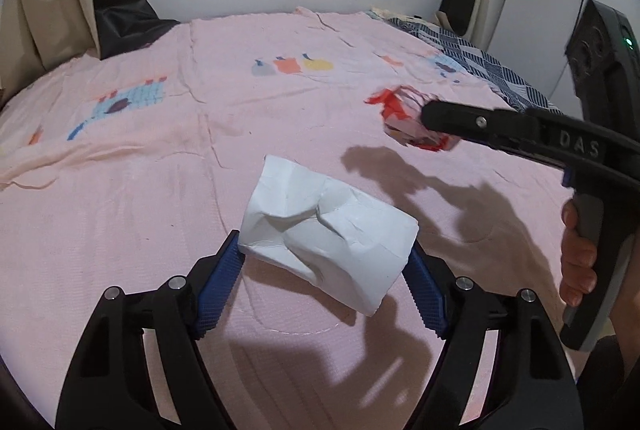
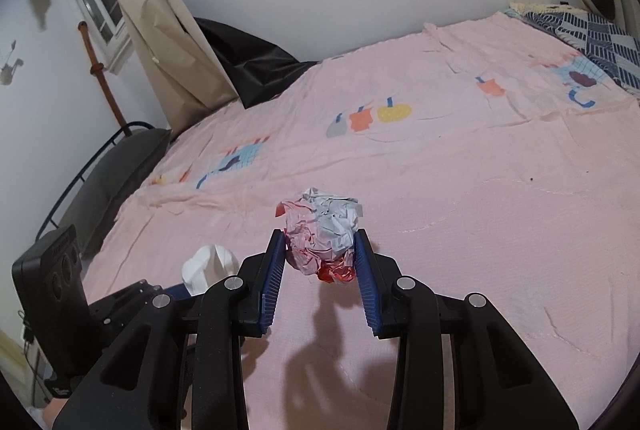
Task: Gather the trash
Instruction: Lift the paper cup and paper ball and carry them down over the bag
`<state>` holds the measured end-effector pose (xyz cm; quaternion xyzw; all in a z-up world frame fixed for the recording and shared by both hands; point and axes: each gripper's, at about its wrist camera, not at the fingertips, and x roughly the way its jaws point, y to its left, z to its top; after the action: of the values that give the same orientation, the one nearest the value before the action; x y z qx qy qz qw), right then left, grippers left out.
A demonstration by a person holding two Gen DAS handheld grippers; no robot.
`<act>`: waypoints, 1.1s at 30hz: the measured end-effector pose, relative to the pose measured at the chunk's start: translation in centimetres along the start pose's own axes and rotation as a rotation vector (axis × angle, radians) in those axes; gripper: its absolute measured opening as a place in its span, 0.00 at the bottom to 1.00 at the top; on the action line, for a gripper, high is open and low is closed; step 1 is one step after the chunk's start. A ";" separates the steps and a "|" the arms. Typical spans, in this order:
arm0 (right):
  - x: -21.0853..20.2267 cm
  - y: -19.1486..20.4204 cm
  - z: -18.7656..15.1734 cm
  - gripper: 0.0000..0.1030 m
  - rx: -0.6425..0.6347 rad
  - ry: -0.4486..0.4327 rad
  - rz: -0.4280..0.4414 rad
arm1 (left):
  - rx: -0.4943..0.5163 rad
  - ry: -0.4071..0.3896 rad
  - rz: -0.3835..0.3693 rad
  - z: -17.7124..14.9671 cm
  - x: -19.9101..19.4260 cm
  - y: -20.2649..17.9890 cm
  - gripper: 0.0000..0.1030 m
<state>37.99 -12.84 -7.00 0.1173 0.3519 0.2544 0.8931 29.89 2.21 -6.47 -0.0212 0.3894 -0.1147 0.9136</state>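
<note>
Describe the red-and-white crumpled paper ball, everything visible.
The crumpled red-and-white paper ball looks like thin, tightly wadded paper: pale grey-white on top, pinkish in the middle, bright red scraps at the bottom. The right hand-held gripper pinches it between ribbed blue pads, lifted clear of the pink bedspread, where its shadow falls.
</note>
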 end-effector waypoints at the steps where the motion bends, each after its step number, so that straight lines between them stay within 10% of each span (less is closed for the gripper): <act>1: -0.4 0.1 -0.2 0.32 -0.004 -0.009 -0.007 | -0.005 -0.013 0.007 0.0 -0.3 -0.1 0.74; 25: -13.5 5.2 -9.0 0.32 -0.124 -0.148 -0.048 | -0.096 -0.180 0.044 -5.8 -11.7 -3.4 0.75; 33: -16.4 7.3 -11.8 0.32 -0.148 -0.128 -0.043 | 0.024 -0.149 0.065 -8.9 -13.9 -6.2 0.75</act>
<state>16.95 -15.13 -3.39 0.0597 0.2767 0.2526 0.9253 12.99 -0.19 -2.03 -0.0061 0.3194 -0.0876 0.9435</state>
